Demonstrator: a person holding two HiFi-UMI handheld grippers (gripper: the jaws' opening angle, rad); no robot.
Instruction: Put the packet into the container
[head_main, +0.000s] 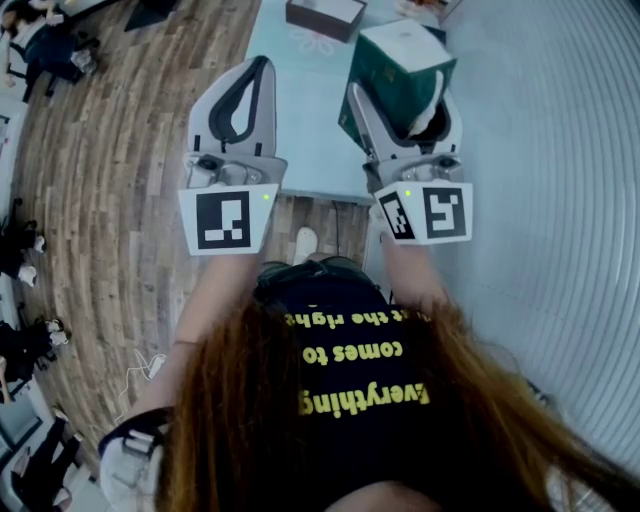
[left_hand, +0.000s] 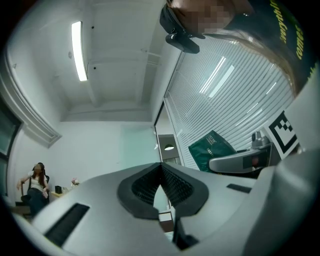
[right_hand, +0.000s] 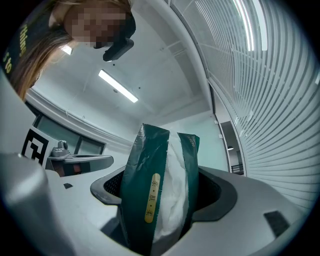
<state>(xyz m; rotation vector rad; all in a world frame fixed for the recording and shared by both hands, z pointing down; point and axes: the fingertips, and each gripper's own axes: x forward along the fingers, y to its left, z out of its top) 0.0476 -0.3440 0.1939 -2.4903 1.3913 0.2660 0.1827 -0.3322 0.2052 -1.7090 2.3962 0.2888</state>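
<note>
The packet (head_main: 400, 62) is dark green with white tissue at its opening, and it is held up in the air over the table. My right gripper (head_main: 402, 100) is shut on it; in the right gripper view the packet (right_hand: 150, 190) fills the space between the jaws. My left gripper (head_main: 255, 70) is raised beside it on the left, shut with nothing held, its pads meeting in the left gripper view (left_hand: 161, 175). That view also catches the packet (left_hand: 211, 150) at the right. A dark open box, the container (head_main: 326, 15), sits at the table's far end.
The pale blue table (head_main: 300, 120) runs away from me, with wood floor (head_main: 110, 200) to its left and a white slatted wall (head_main: 560, 180) to its right. Both gripper views point up at the ceiling. A seated person (left_hand: 34, 182) is far off.
</note>
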